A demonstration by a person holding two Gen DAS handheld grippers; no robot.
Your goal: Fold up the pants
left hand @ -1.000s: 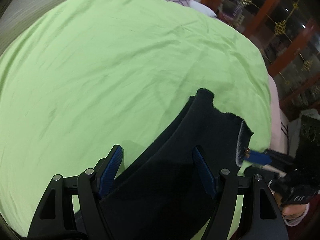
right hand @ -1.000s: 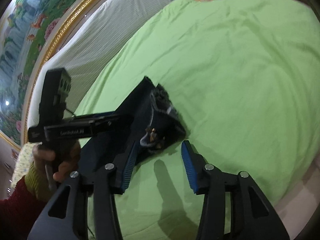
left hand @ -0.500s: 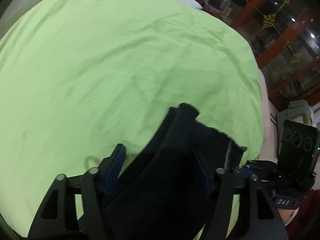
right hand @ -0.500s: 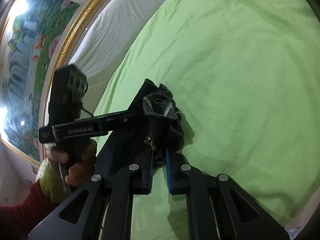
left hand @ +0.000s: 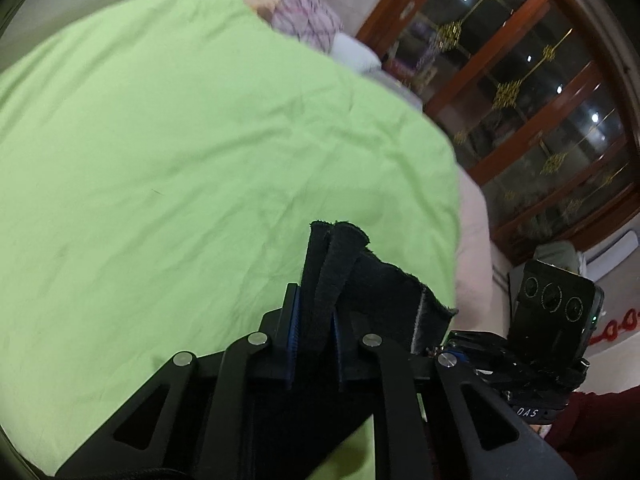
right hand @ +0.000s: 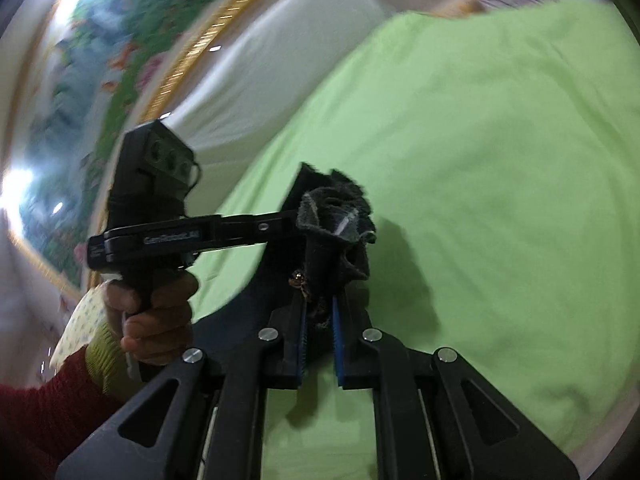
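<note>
The dark navy pants (left hand: 384, 292) are lifted by their waistband above the green bedsheet (left hand: 180, 152). My left gripper (left hand: 314, 312) is shut on one bunched end of the waistband, which sticks up between its blue pads. My right gripper (right hand: 319, 312) is shut on the other end of the waistband (right hand: 336, 216), near a small metal button. The left gripper also shows in the right wrist view (right hand: 280, 226), gripping the cloth from the left. The right gripper's body shows at the right of the left wrist view (left hand: 520, 364). The rest of the pants hangs below, mostly hidden.
The green sheet (right hand: 480, 160) covers a wide bed. A plaid pillow (left hand: 308, 20) lies at its far end. A dark wood and glass cabinet (left hand: 540, 100) stands to the right. A white padded headboard (right hand: 280, 68) and a gold-framed painting (right hand: 100, 60) lie to the left.
Both grippers closed on the waistband, the right one first and the left after it. The pants rose off the sheet, and both views tilted upward.
</note>
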